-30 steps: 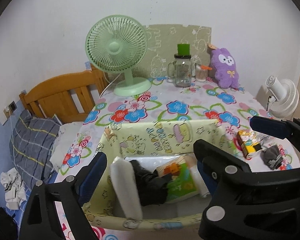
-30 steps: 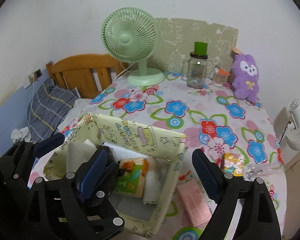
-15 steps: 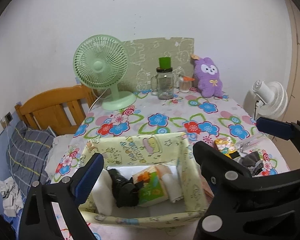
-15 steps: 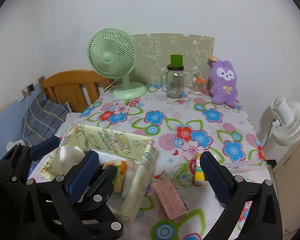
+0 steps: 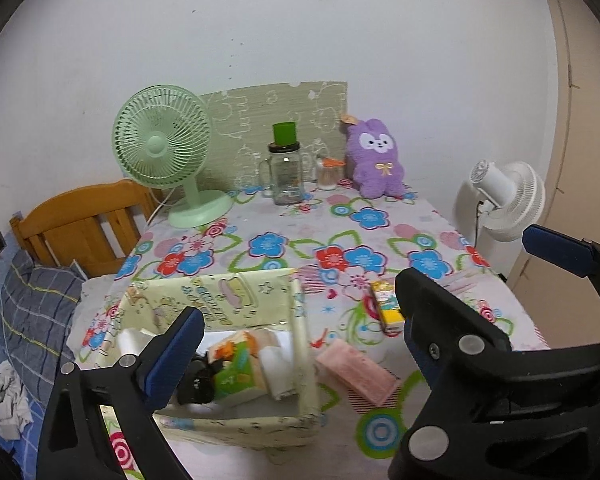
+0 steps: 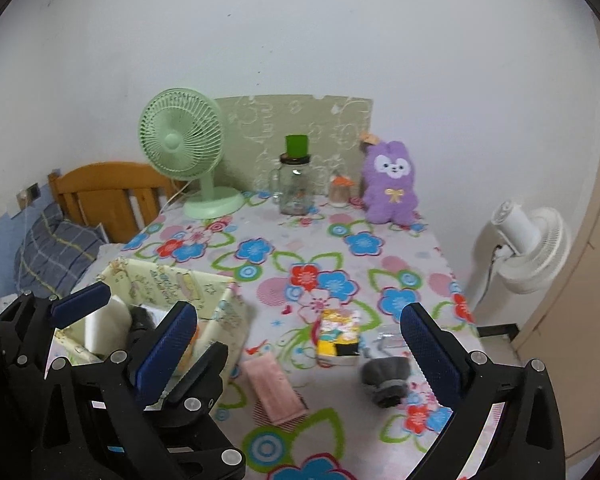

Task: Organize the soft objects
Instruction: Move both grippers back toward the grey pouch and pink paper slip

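Note:
A pale yellow fabric box point(image 5: 228, 300) stands at the table's near left corner. It holds a white folded cloth point(image 5: 130, 342), a black item point(image 5: 198, 380) and a colourful pack point(image 5: 236, 368). Right of the box lie a pink pack point(image 6: 274, 388), a yellow pack point(image 6: 340, 332) and a grey rolled cloth point(image 6: 384, 376). A purple plush point(image 5: 376, 160) sits at the back. My left gripper point(image 5: 298, 300) hangs open above the box's near side, holding nothing. My right gripper point(image 6: 300, 312) is open over the loose items, with nothing between its pads.
A green desk fan point(image 5: 164, 152), a glass jar with a green lid point(image 5: 286, 176) and a small cup point(image 5: 328, 172) stand along the back. A white fan point(image 5: 508, 196) is beyond the table's right edge. A wooden headboard point(image 5: 76, 224) and a checked pillow point(image 5: 32, 320) lie left.
Both grippers have drawn back and risen from the box, so more of the table shows. Their jaws have spread a little wider. The grey roll has come into the right wrist view.

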A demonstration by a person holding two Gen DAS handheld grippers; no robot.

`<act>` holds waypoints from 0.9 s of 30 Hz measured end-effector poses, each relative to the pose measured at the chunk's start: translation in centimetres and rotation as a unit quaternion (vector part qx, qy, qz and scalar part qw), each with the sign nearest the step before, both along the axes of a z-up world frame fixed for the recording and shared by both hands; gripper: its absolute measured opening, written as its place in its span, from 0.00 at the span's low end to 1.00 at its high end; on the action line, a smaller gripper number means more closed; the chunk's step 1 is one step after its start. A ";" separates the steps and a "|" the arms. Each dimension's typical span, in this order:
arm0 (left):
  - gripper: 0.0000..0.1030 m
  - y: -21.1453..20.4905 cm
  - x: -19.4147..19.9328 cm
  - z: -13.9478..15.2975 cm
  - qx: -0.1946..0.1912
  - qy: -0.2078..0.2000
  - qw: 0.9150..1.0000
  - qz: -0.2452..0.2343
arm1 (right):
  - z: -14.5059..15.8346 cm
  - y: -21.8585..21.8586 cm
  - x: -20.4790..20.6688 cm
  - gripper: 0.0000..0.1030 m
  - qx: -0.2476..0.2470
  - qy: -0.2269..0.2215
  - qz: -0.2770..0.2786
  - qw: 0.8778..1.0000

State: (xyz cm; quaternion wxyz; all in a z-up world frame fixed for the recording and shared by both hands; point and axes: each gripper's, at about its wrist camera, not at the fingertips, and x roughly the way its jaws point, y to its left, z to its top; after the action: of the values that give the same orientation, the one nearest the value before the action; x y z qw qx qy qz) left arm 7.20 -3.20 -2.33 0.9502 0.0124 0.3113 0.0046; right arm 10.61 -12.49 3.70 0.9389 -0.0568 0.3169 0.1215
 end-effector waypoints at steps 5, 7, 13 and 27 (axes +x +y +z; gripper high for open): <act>0.98 -1.2 -0.3 0.1 -0.007 -0.002 1.000 -0.010 | 0.4 -1.3 -0.4 1.00 -0.007 0.001 -0.010 1.000; 0.98 -1.7 -0.4 0.0 -0.010 -0.002 1.000 -0.012 | 0.3 -1.9 -0.6 1.00 -0.008 0.003 -0.014 1.000; 0.98 -2.9 -0.6 -0.1 -0.019 -0.009 1.000 -0.014 | 0.2 -3.3 -0.9 1.00 -0.001 0.000 -0.018 1.000; 0.98 -6.3 0.7 -2.5 -0.022 0.025 0.999 -0.027 | -2.0 -6.6 -0.4 1.00 -0.013 0.013 -0.039 0.999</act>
State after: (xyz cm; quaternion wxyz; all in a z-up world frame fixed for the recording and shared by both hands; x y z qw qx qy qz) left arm 7.86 -9.47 -4.84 0.9419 0.0001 0.3347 -0.0280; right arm 10.18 -19.11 1.74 0.9380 -0.0550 0.3324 0.0816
